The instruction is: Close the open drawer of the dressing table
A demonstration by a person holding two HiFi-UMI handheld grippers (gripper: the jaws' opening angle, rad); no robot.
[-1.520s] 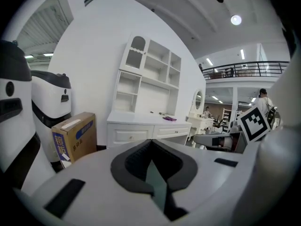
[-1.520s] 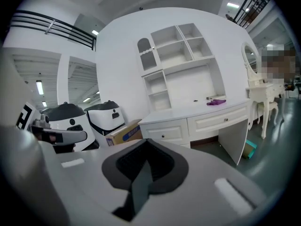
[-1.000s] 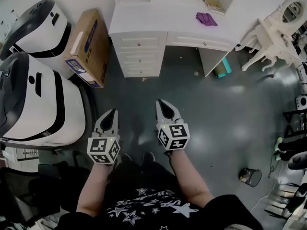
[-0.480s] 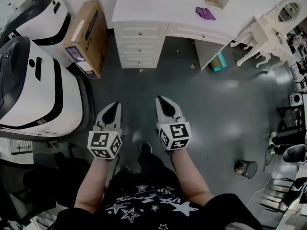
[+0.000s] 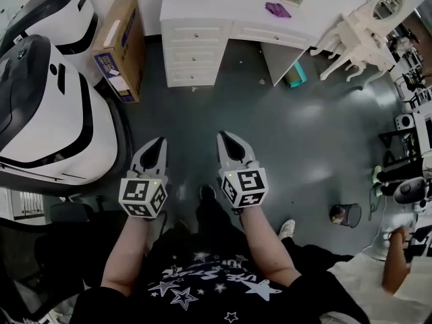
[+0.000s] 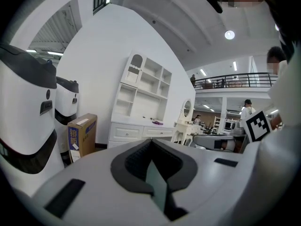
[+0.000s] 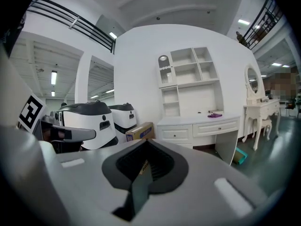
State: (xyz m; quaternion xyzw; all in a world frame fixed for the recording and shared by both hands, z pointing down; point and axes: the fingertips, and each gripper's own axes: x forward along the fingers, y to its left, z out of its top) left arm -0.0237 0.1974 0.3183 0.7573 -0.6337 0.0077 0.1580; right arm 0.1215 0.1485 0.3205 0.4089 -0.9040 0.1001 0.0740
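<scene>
Two grippers, left (image 5: 160, 144) and right (image 5: 225, 139), hang side by side over a dark, glossy floor (image 5: 283, 140), each with its jaws together on nothing. Well ahead, the white dressing table (image 5: 202, 5) stands against the wall, a purple cloth (image 5: 277, 9) near its back right corner. A box (image 5: 118, 46) leans by its left end, beside two big white machines (image 5: 47, 113). A mirrored table (image 5: 364, 29) stands to the right, and a bin (image 5: 345, 214) sits on the floor. The drawers (image 5: 192, 54) show small: whether one stands out cannot be told. The head view's top edge cuts off the shelves (image 7: 188, 72). A teal thing (image 5: 294, 75) by the table's leg is unclear.
</scene>
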